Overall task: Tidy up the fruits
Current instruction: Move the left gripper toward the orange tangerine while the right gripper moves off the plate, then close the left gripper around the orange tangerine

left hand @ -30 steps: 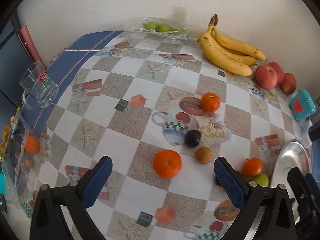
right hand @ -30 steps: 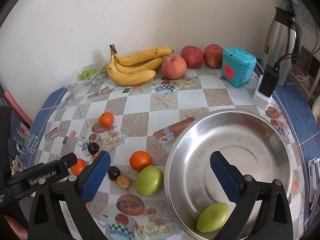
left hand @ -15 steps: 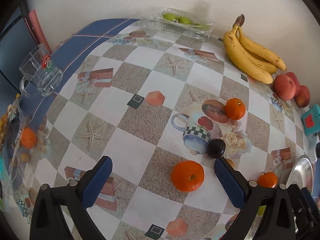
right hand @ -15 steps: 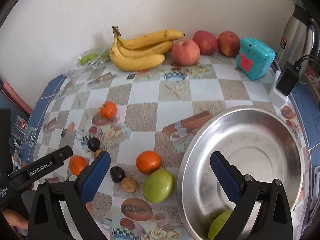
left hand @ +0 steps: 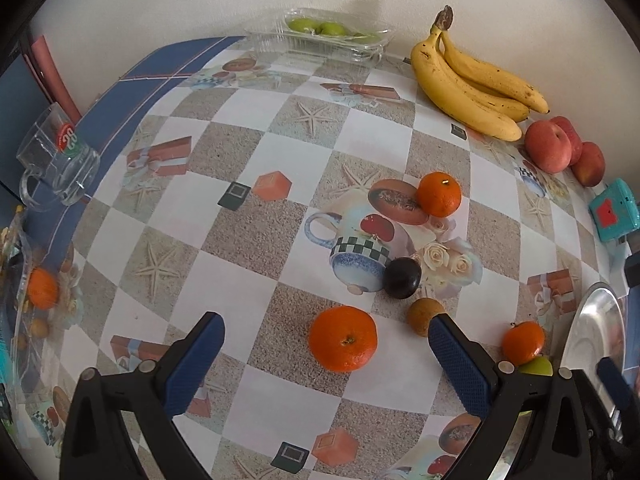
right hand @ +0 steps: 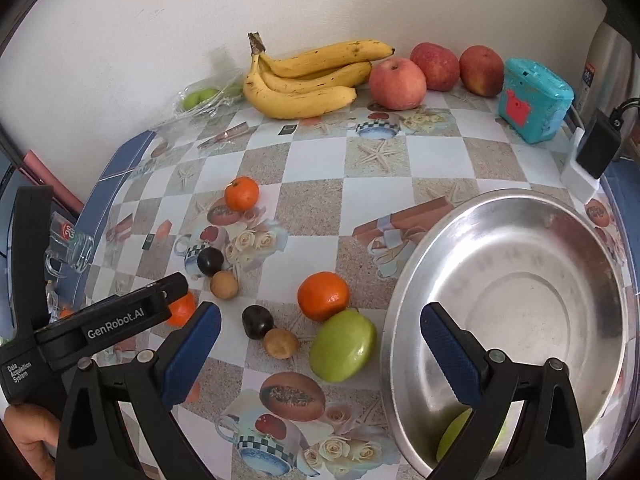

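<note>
My left gripper (left hand: 326, 354) is open and empty, with an orange (left hand: 344, 338) on the table between its fingers. A dark plum (left hand: 402, 278) and a small brown fruit (left hand: 424, 311) lie just beyond. My right gripper (right hand: 320, 348) is open and empty above a green apple (right hand: 343, 345), an orange (right hand: 323, 295), a dark plum (right hand: 257, 321) and a brown fruit (right hand: 281, 343). The steel bowl (right hand: 520, 300) at the right holds a green fruit (right hand: 456, 436), partly hidden by my finger. Bananas (right hand: 308, 80) and red apples (right hand: 397, 78) lie by the wall.
A glass mug (left hand: 56, 160) stands at the table's left edge. A clear tray with green fruit (left hand: 320, 36) sits by the wall. A teal box (right hand: 534, 100), a charger (right hand: 596, 148) and a steel kettle (right hand: 608, 64) stand at the right. The left gripper's body (right hand: 100, 320) shows in the right wrist view.
My left gripper swung left, then back right, and now frames the orange. My right gripper has moved left and forward, so the green apple and orange sit between its fingers.
</note>
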`<state>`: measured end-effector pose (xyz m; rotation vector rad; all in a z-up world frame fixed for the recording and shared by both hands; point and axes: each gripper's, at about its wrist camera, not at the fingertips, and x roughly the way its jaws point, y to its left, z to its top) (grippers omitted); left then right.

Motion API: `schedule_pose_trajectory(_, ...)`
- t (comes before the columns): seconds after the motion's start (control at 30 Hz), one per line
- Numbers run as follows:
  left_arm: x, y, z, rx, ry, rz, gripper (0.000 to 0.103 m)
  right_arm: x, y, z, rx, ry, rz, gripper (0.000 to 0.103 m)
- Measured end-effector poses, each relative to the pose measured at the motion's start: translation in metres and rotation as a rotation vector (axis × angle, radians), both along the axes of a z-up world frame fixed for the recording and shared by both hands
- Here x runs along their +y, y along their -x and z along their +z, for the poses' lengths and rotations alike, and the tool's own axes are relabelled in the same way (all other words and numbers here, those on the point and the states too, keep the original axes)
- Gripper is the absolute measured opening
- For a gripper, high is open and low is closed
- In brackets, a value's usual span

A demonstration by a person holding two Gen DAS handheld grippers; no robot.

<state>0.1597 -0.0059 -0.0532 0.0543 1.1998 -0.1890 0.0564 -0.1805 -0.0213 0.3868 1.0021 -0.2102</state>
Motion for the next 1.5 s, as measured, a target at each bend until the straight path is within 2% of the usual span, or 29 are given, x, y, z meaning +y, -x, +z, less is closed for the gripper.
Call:
schedule_pose_trajectory(0.17,0.001,0.0,-0.004,0.021,0.032,0.007,0.103,0.006,0.003,0.007,-0.024,0.104,0.022,0.1)
schedule_pose_trajectory(0.4,-0.001,-0.002,-0.013,0.048,0.044,0.003,0.096,0.005,0.004,0.004,-0.026,0.115,0.038,0.097)
schedule_pose_trajectory(0.47,-0.001,-0.002,-0.016,0.059,0.055,0.006,0.094,0.002,0.005,0.002,-0.023,0.085,0.033,0.085)
schedule_pose_trajectory(0.67,0.0,-0.006,-0.022,0.083,0.081,0.021,0.088,-0.003,0.004,-0.007,-0.006,0.038,0.036,0.062)
schedule_pose_trajectory(0.83,0.003,-0.008,-0.026,0.098,0.104,0.037,0.079,-0.001,0.001,-0.01,-0.005,0.015,0.068,0.057)
schedule_pose_trajectory(0.97,0.002,-0.008,-0.028,0.106,0.116,0.037,0.065,-0.001,-0.002,-0.018,0.018,0.003,0.077,0.056)
schedule_pose_trajectory(1.1,0.002,-0.007,-0.029,0.096,0.099,0.036,0.042,-0.001,-0.003,-0.021,0.024,0.002,0.082,0.054)
schedule_pose_trajectory(1.33,0.001,-0.006,-0.028,0.095,0.1,0.025,0.042,0.007,-0.007,-0.025,0.061,0.054,0.112,0.052)
schedule_pose_trajectory(1.5,0.002,-0.005,-0.028,0.119,0.111,0.032,0.041,0.017,-0.007,-0.026,0.086,0.135,0.152,0.052)
